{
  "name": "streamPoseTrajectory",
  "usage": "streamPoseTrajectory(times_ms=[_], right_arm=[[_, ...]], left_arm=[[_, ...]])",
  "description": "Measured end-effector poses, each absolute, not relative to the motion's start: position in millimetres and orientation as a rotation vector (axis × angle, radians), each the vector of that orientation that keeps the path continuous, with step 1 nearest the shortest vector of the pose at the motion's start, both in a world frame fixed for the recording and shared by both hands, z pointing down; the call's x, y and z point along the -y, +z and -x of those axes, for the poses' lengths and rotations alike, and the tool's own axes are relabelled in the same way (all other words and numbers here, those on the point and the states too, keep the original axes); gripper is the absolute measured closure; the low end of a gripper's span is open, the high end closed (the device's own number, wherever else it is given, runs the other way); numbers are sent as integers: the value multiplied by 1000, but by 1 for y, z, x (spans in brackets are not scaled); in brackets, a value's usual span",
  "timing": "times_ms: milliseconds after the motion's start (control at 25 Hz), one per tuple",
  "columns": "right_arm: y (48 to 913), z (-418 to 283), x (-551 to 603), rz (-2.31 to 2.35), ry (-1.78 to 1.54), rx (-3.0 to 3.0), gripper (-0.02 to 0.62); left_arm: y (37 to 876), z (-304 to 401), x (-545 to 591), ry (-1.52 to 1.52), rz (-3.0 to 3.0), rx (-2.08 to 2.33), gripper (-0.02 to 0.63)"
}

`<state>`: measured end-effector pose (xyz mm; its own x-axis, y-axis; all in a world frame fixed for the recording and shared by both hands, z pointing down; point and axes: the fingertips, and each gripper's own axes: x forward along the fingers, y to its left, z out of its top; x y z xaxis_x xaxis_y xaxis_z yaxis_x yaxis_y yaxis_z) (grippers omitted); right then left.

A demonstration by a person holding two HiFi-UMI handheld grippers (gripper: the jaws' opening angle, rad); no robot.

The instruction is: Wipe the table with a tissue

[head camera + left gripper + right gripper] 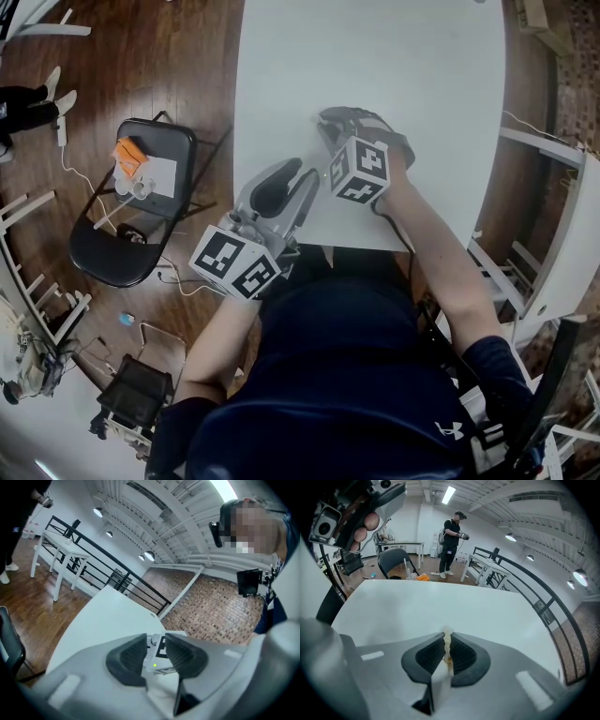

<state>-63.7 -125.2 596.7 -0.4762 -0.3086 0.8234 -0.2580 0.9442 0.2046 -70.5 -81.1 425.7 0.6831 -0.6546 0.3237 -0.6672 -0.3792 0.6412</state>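
Note:
A thin white tissue [446, 641] is pinched upright between the dark ribbed pads of my right gripper [447, 649], which is shut on it; a little tuft pokes out above the pads. In the head view the right gripper [343, 123] is over the near middle of the white table [394, 66], and the tissue is hidden under it. My left gripper [298, 180] hovers just left of it, near the table's front edge. In the left gripper view its jaws [157, 654] stand slightly apart with nothing between them; the right gripper's marker cube [161, 647] shows through the gap.
A black folding chair [141, 202] with an orange object [129, 153] and paper stands left of the table on the wood floor. White frames [553, 272] stand to the right. A person [452, 541] stands far beyond the table, near a chair [396, 562].

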Motion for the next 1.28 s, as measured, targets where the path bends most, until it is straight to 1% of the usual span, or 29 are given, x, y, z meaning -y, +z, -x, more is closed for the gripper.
streamPoseTrajectory(times_ms=[1280], right_arm=[[597,-1,133,-454,-26,2080,568]], left_arm=[[421,21,91,43,-2136,966,483]])
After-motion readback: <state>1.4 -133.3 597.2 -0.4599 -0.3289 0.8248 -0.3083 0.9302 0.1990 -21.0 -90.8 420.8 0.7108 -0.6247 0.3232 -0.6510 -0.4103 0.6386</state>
